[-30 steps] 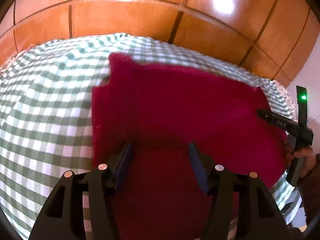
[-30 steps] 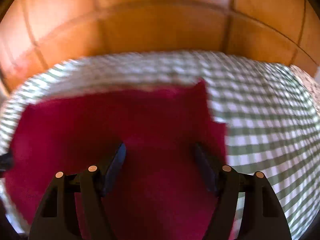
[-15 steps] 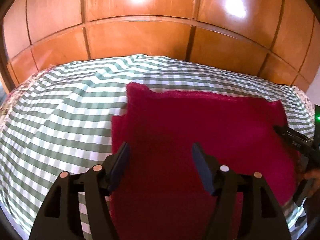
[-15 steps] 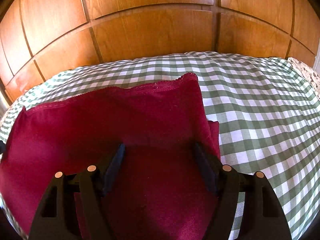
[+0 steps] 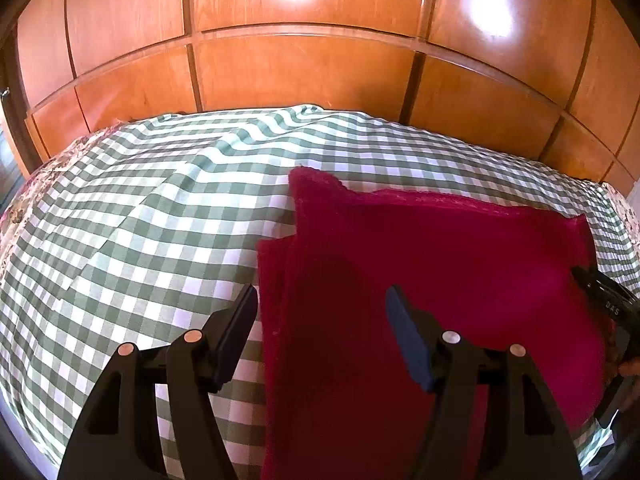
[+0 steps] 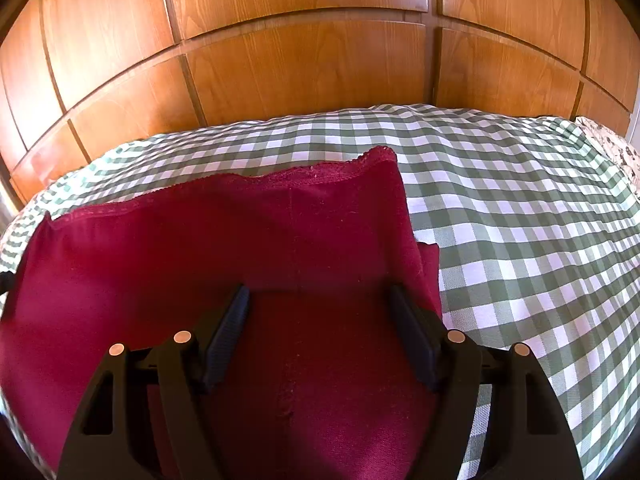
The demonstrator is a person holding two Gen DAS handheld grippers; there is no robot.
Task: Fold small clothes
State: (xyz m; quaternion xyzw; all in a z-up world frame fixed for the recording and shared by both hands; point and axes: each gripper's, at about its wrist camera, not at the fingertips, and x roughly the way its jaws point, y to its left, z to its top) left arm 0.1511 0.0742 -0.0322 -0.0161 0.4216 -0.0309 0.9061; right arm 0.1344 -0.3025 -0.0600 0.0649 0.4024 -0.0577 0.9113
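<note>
Red garment (image 5: pixel 432 280) lies flat on the checked sheet (image 5: pixel 140 220), folded over, an under layer poking out at both side edges. Scalloped hem runs along its far edge; one far corner peaks up a bit. In the left wrist view it fills the centre and right, sheet bare on the left. In the right wrist view the garment (image 6: pixel 240 248) fills the centre and left, sheet (image 6: pixel 520 220) bare on the right.

Left gripper (image 5: pixel 322 300) hangs over the garment's left edge, jaws wide apart, nothing between the pads. Left finger is over the sheet just beside the edge, right finger over the cloth. Whether the tips touch the cloth cannot be told.

Right gripper (image 6: pixel 316 300) hangs over the garment's right part, jaws wide apart, gripping nothing. Cloth shows through the gap. Right finger sits close to the garment's right edge. It also shows at the right rim of the left wrist view (image 5: pixel 608 304), over the garment's right edge, with part of a hand behind it.

Wood panel wall (image 6: pixel 304 68) stands behind the far side of the sheet. Floral fabric (image 6: pixel 616 152) shows at the far right corner.
</note>
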